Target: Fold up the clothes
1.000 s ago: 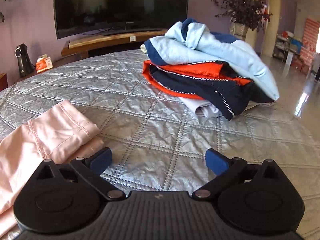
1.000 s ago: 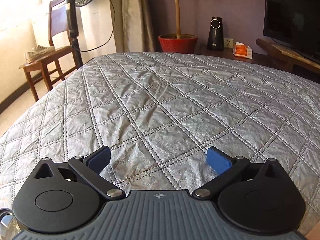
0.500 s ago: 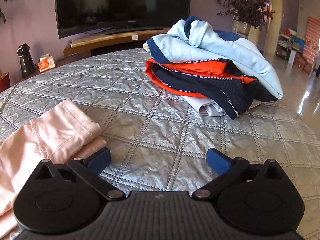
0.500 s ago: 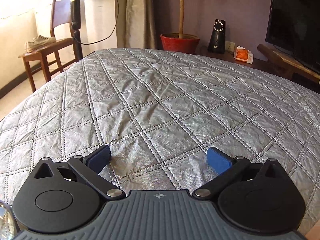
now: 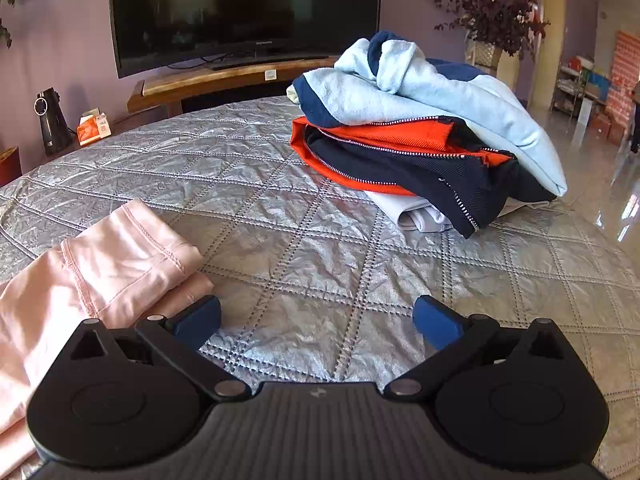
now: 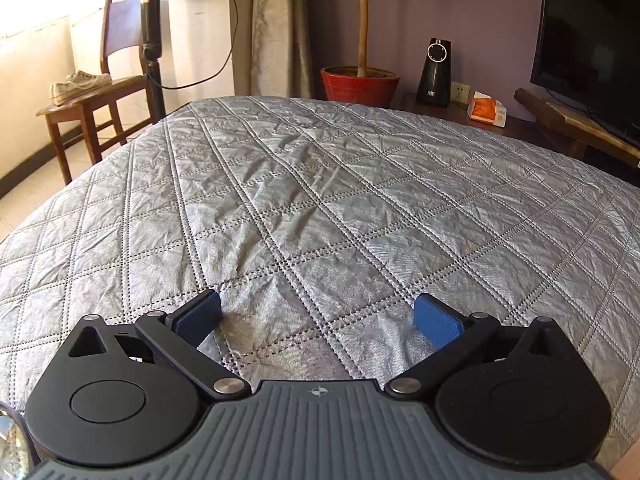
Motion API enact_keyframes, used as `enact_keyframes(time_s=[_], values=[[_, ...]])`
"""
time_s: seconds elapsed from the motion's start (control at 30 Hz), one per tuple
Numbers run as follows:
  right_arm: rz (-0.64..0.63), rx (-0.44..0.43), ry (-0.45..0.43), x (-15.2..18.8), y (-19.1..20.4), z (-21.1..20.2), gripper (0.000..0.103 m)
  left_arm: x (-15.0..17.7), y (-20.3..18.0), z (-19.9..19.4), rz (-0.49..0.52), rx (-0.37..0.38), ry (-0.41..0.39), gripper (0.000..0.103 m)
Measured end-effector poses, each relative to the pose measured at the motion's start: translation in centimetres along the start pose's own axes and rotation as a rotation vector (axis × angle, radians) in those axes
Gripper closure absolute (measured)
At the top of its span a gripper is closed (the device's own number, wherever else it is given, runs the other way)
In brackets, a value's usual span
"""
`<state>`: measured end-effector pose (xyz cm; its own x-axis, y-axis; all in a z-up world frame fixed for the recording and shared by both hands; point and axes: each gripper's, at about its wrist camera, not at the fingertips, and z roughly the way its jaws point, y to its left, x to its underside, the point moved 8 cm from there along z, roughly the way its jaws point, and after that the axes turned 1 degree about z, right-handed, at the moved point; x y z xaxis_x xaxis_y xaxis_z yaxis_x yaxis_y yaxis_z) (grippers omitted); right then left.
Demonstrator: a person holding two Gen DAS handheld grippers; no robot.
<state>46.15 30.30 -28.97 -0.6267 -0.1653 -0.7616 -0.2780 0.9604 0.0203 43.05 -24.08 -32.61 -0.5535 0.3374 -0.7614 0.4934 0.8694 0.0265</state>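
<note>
Hovering empty with jaws spread, the left tool [image 5: 316,318] and right tool [image 6: 318,316] face a quilted table [image 5: 304,240] where soft, floppy jackets [image 5: 420,128] lie piled, best pinched at a hem.

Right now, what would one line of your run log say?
task: fold clothes | left gripper: open, empty | right gripper: open, empty | pink garment: folded, on bed | pile: unfolded
</note>
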Motion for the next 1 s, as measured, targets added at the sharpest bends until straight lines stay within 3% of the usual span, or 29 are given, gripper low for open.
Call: enact_keyframes(time_s=[1.0], values=[[0.000, 0.000, 0.000, -0.03, 0.02, 0.04, 0.000, -0.10, -0.10, -0.12, -0.001, -0.001, 0.000, 0.000]])
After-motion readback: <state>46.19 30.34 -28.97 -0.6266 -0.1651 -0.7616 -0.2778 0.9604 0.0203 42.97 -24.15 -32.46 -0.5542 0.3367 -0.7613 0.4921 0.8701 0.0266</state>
